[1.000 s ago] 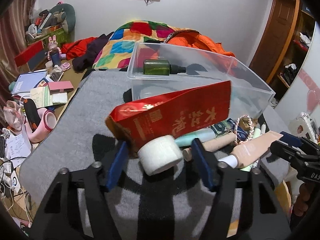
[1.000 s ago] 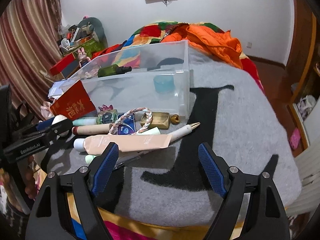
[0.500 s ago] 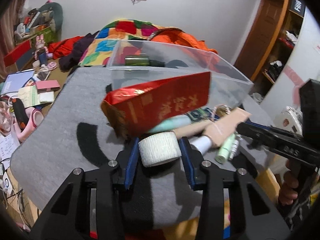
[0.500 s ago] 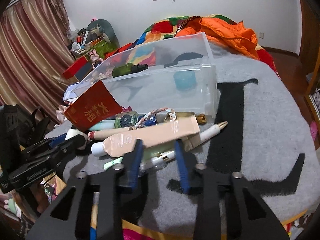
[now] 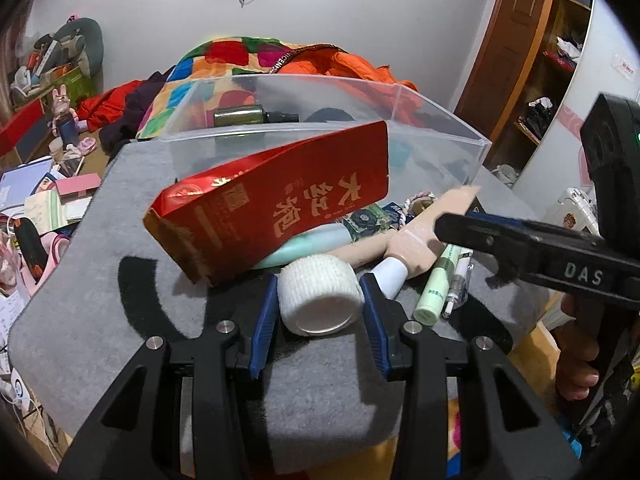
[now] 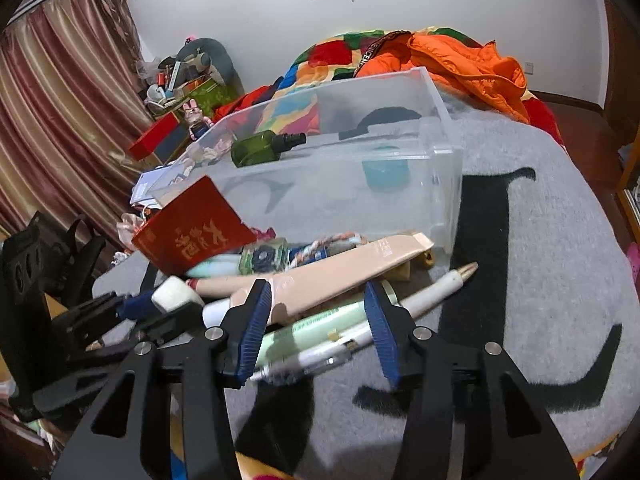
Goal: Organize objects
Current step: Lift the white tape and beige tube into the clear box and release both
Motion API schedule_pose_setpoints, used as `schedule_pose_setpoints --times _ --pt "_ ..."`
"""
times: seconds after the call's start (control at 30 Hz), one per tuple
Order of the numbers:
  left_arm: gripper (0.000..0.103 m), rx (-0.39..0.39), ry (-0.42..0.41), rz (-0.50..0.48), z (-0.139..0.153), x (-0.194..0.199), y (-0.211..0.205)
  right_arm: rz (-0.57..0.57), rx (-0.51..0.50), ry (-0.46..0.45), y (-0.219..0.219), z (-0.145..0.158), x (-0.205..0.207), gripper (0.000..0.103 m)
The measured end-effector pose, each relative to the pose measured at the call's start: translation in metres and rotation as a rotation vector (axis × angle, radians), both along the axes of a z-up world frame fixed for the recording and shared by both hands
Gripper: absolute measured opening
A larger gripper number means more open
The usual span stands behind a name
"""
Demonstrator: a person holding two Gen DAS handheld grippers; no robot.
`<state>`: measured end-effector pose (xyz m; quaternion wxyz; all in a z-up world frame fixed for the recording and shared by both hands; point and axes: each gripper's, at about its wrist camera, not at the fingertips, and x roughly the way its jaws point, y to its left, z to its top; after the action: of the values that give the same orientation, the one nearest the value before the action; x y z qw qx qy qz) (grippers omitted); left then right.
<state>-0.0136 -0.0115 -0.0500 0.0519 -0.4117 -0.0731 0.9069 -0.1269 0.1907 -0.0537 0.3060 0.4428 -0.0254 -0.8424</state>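
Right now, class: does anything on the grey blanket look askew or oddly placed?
Yes. The red box sits tilted, propped on the pile of tubes instead of lying flat, leaning against the clear bin. It looks unstable.

even indoor light, soft dark shadows, strong fisheye curvature, black vignetted corners

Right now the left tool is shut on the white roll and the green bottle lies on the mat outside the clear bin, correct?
One thing is off: the green bottle lies inside the clear bin, as the right wrist view shows. The rest holds: the left tool is shut on the white roll.
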Motion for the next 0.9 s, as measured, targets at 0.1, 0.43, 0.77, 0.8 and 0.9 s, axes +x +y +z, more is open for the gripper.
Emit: schedule_pose_setpoints --times 0.1,0.43,0.77,0.8,0.9 --pt "0.041 -0.013 0.003 -0.009 -0.001 0.000 0.004 0.016 0.010 0.015 -0.009 0.001 0.000 0.047" --pt "0.041 0.001 0.009 -0.018 -0.003 0.000 0.004 0.026 0.029 0.009 -0.024 -0.010 -0.005 0.028" --pt "0.041 0.024 0.028 -0.012 0.003 0.004 0.002 0.021 -0.047 0.066 -0.010 0.005 0.016 0.010" --pt "0.041 0.024 0.034 -0.011 0.005 0.005 0.003 0.018 -0.054 0.073 -0.008 0.007 0.018 0.008" --pt "0.041 0.023 0.053 -0.012 0.013 0.008 0.003 0.014 -0.059 0.100 -0.005 0.014 0.026 0.005"
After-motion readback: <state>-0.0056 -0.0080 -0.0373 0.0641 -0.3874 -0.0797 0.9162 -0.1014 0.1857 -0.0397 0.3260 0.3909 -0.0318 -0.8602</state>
